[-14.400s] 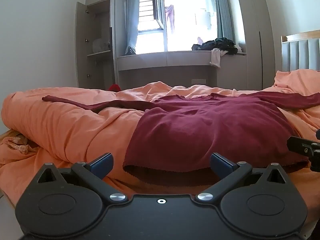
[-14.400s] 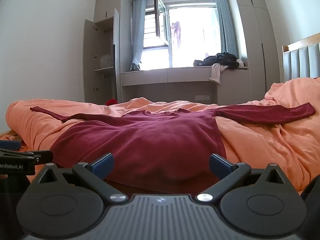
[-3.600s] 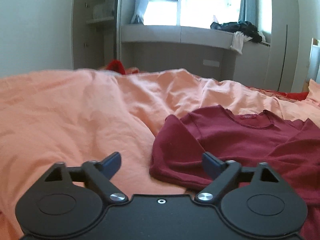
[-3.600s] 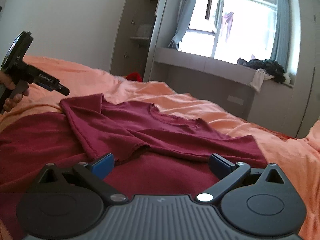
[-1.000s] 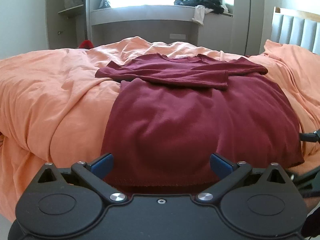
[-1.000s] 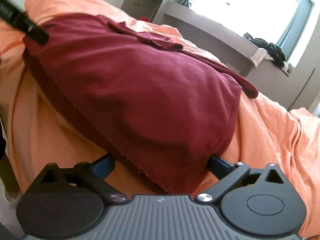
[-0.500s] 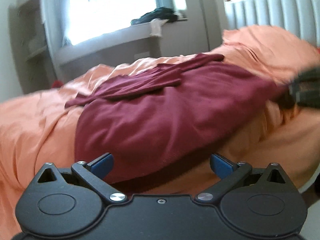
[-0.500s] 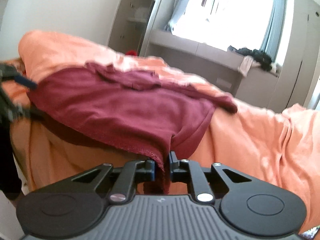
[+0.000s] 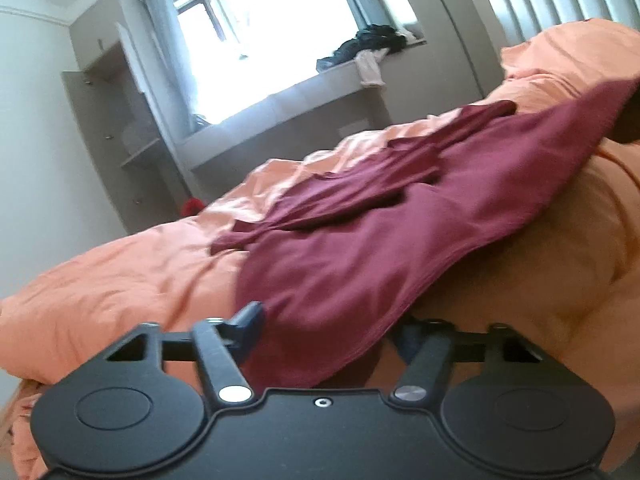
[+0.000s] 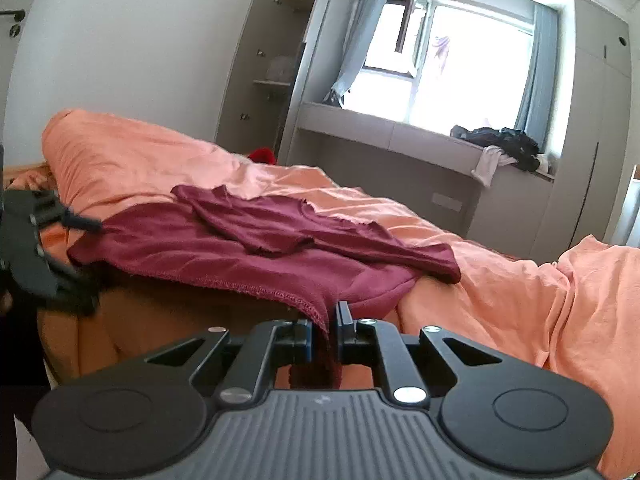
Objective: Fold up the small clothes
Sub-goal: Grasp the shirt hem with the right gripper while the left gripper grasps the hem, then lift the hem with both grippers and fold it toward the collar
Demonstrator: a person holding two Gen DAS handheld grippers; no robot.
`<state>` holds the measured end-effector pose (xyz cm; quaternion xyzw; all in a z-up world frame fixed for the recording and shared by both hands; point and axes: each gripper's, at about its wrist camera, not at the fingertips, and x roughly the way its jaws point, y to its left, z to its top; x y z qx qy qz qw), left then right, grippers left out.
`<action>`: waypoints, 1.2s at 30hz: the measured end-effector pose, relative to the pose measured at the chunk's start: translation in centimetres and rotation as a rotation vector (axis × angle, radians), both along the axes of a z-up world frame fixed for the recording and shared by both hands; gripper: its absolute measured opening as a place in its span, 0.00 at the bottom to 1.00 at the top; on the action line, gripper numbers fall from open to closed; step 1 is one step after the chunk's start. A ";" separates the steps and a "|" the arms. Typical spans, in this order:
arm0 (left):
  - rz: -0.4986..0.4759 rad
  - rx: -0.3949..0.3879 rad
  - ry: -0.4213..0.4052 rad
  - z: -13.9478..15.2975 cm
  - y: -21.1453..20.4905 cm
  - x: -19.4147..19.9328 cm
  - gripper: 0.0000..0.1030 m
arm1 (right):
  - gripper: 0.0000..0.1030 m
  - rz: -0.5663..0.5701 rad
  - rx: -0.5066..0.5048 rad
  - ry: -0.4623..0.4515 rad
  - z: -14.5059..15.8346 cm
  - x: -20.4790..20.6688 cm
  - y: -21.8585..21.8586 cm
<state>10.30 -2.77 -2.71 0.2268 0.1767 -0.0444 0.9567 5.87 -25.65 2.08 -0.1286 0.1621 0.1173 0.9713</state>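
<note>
A dark red long-sleeved shirt (image 10: 224, 248) lies on the orange duvet (image 10: 500, 292), both sleeves folded across its chest. My right gripper (image 10: 325, 328) is shut on the shirt's bottom hem at its right corner. In the left wrist view the shirt (image 9: 380, 248) drapes toward me, and my left gripper (image 9: 332, 328) is partly closed with the hem's left corner lying between its fingers, not pinched. The left gripper also shows in the right wrist view (image 10: 76, 220) at the shirt's left corner.
The bed's near edge is just below both grippers. A window ledge with a pile of dark clothes (image 10: 500, 144) runs behind the bed. An open wardrobe (image 10: 276, 72) stands at the back left. A padded headboard (image 9: 560, 4) is on the right.
The left gripper has tilted, moved onto the hem's left corner and narrowed around it. The right gripper stays shut on the right corner, lifting it slightly.
</note>
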 end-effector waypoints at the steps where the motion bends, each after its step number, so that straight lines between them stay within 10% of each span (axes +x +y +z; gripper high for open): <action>1: 0.002 -0.005 0.009 0.2 0.5 0.2 0.46 | 0.11 0.004 -0.009 0.007 -0.2 0.1 0.1; 5: -0.009 -0.032 0.045 1.1 1.8 0.9 0.15 | 0.12 0.014 -0.053 0.043 -1.8 0.6 0.7; 13: -0.061 -0.027 0.065 3.7 1.6 1.8 0.09 | 0.69 0.041 -0.142 0.089 -5.6 1.3 3.6; 18: -0.069 -0.077 0.096 5.3 2.2 2.5 0.09 | 0.76 0.036 -0.331 0.002 -7.7 2.0 7.9; 24: -0.053 -0.044 0.081 4.5 2.7 2.3 0.13 | 0.66 -0.079 -0.556 -0.106 -9.2 2.0 8.8; 30: -0.024 0.070 0.085 1.5 2.5 1.7 0.29 | 0.16 -0.068 -0.575 -0.139 -8.4 0.0 7.4; 36: -0.009 0.113 0.047 1.2 2.4 0.4 0.07 | 0.04 -0.049 -0.542 -0.209 -6.1 -1.3 7.0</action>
